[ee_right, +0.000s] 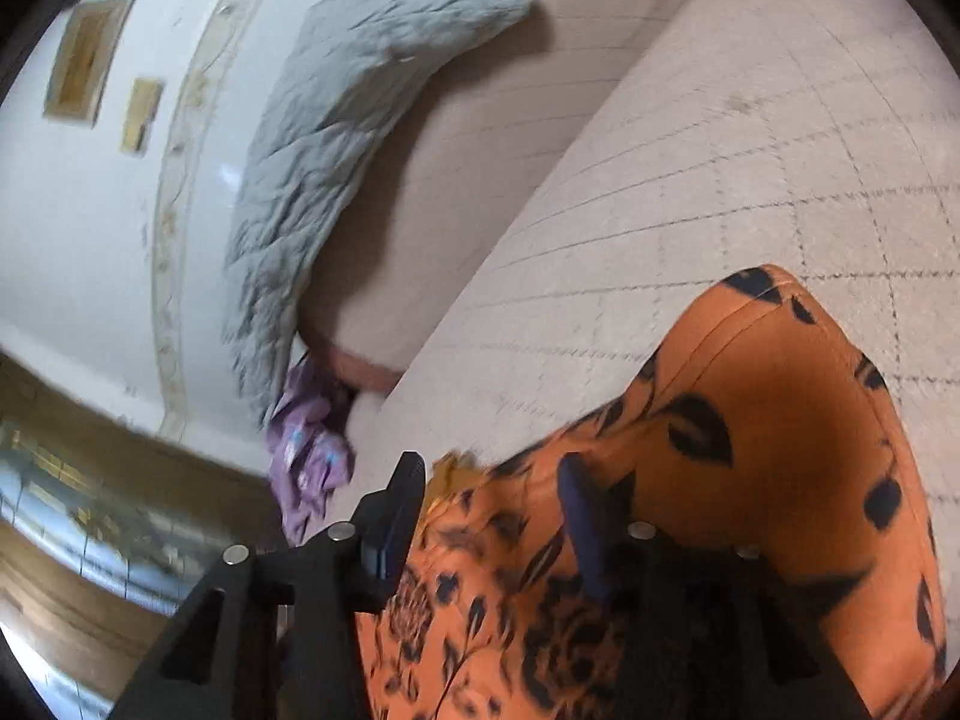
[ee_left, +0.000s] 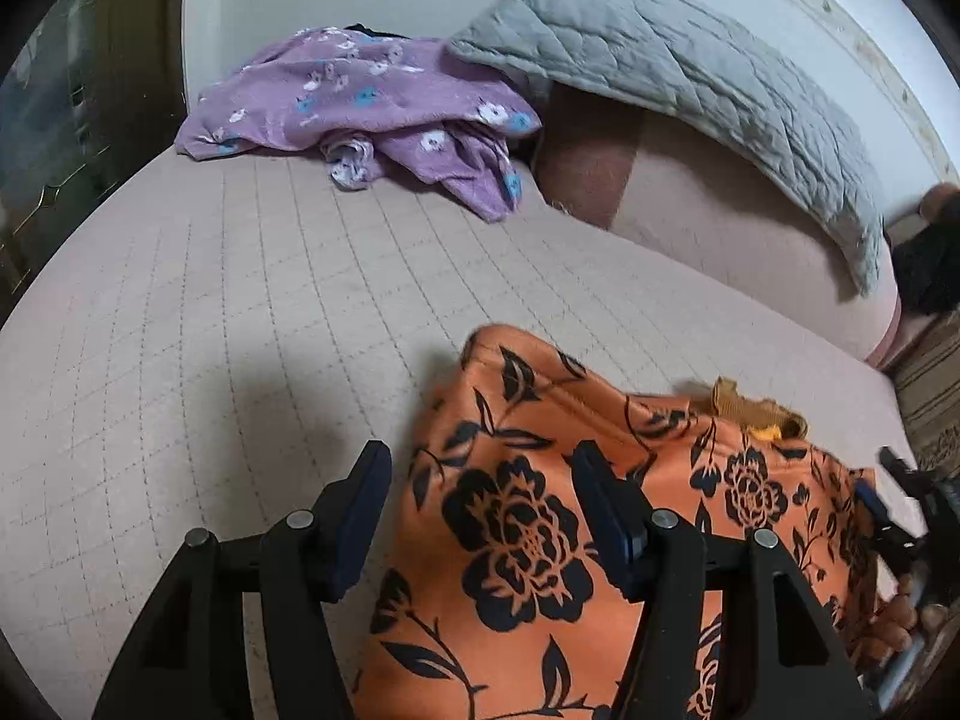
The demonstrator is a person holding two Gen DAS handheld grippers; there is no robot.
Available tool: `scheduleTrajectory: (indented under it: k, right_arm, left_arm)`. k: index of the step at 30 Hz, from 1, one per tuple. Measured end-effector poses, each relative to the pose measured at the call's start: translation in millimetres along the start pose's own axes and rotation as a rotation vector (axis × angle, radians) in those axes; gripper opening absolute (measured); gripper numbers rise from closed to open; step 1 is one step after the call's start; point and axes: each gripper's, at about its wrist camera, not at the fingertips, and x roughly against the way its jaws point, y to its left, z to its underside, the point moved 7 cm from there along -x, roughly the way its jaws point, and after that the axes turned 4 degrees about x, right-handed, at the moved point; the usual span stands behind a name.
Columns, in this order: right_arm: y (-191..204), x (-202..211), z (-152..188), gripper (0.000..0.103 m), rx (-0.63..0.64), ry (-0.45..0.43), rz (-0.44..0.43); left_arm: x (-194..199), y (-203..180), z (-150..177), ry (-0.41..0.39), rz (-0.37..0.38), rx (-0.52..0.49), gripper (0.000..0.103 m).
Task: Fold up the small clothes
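Note:
An orange garment with black flowers [ee_left: 528,516] lies on the pink quilted sofa seat [ee_left: 240,312]. My left gripper [ee_left: 480,480] is open, its jaws wide apart over the garment's left edge, nothing held between them. The right gripper [ee_left: 900,492] shows at the garment's far right edge. In the right wrist view the right gripper [ee_right: 492,492] is open over the same orange garment [ee_right: 750,450], which bulges up to its right. A purple flowered garment [ee_left: 360,102] lies crumpled at the back of the seat, and also shows in the right wrist view [ee_right: 306,462].
A grey quilted blanket [ee_left: 690,72] drapes over the pink sofa backrest [ee_left: 720,222]. A white wall [ee_right: 78,228] with framed pictures stands behind. Dark cabinet fronts [ee_left: 54,138] are at the left. A striped rug [ee_left: 930,384] lies past the seat's right end.

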Motion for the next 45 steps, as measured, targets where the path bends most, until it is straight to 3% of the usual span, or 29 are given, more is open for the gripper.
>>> scheduleTrajectory:
  k: [2, 5, 10, 14, 16, 20, 23, 24, 26, 27, 28, 31, 33, 36, 40, 45]
  right_arm:
    - [18.6, 12.9, 7.4, 0.050, 0.095, 0.025, 0.018]
    - [37.5, 45.4, 17.8, 0.050, 0.183, 0.017, 0.056]
    - [6.4, 102.8, 34.1, 0.050, 0.162, 0.045, 0.171]
    - [-42.6, 100.1, 78.1, 0.047, 0.057, 0.241, 0.232]
    - [-44.1, 108.8, 78.0, 0.041, 0.065, 0.203, 0.261]
    - [-23.3, 138.0, 78.4, 0.042, 0.053, 0.111, 0.121]
    - [-6.6, 145.2, 87.1, 0.042, 0.100, 0.091, 0.074]
    - [-5.8, 140.8, 90.6, 0.042, 0.101, 0.108, 0.077]
    - [-16.6, 110.8, 108.1, 0.042, 0.068, 0.229, 0.124]
    - [-26.8, 99.4, 118.1, 0.042, 0.052, 0.296, 0.155]
    - [-31.8, 95.4, 120.8, 0.038, 0.033, 0.302, 0.162]
    - [-21.5, 113.4, 111.7, 0.039, 0.012, 0.245, 0.102]
    - [-22.9, 125.7, 114.9, 0.059, -0.034, 0.240, 0.071]
    - [-27.2, 138.7, 124.1, 0.064, -0.125, 0.238, 0.013]
    - [-43.7, 143.9, 127.9, 0.067, -0.200, 0.188, 0.085]
    - [-75.0, 130.5, 119.7, 0.067, -0.376, 0.129, 0.059]
  left_arm:
    - [-6.5, -0.7, 7.8, 0.036, -0.036, -0.027, 0.070]
    - [-19.9, 13.8, 23.5, 0.117, -0.216, -0.076, 0.070]
    - [-18.2, 15.1, 38.5, 0.159, -0.242, -0.111, 0.071]
    - [-2.8, 8.1, 47.1, 0.154, -0.271, -0.174, 0.071]
    - [18.1, 6.5, 57.9, 0.138, -0.238, -0.155, 0.071]
    - [53.1, -4.8, 83.5, 0.092, -0.149, -0.175, 0.071]
    - [57.8, -13.6, 101.9, 0.095, -0.147, -0.219, 0.071]
    - [52.0, -14.8, 110.6, 0.122, -0.160, -0.239, 0.071]
    - [34.3, -12.7, 125.1, 0.177, -0.207, -0.287, 0.073]
    - [32.0, -13.7, 127.1, 0.173, -0.221, -0.309, 0.075]
    - [36.1, -15.3, 125.2, 0.166, -0.224, -0.315, 0.075]
    - [54.2, -11.7, 123.6, 0.163, -0.172, -0.246, 0.075]
    - [66.4, -1.7, 129.7, 0.183, -0.112, -0.150, 0.075]
    - [77.1, 8.2, 139.6, 0.207, -0.016, -0.028, 0.075]
    - [79.9, 34.5, 145.3, 0.210, -0.017, 0.121, 0.075]
    - [64.5, 61.6, 139.6, 0.223, -0.039, 0.216, 0.075]
